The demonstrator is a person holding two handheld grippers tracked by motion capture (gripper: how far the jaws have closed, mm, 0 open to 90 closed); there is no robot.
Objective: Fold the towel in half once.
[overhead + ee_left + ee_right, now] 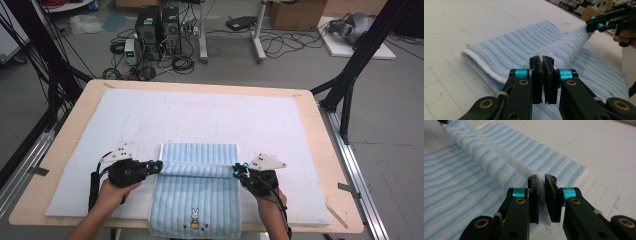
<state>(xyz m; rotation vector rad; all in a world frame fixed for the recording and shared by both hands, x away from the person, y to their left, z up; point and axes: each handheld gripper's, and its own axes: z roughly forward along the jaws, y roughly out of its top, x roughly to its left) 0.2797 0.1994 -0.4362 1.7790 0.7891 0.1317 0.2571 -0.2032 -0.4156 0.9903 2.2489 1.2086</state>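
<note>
— Jaws first: how are they standing?

— Both pairs are pinching nearly closed on cloth. The left gripper (542,62) is clamping one end of a raised fold of the blue striped towel (197,192), and the right gripper (541,181) is clamping the other end, with white fabric showing in the narrow slit between its pads.

— Where is the towel lying?

— It is resting on the white mat (280,125) at the near edge of the wooden table (327,150), its near hem hanging over that edge. The fold is stretching taut between the two grippers, lifted above the flat part.

— Any writing to read?

— None legible. A small rabbit emblem (194,216) is sitting near the hem, with tiny marks under it too small to read.
</note>
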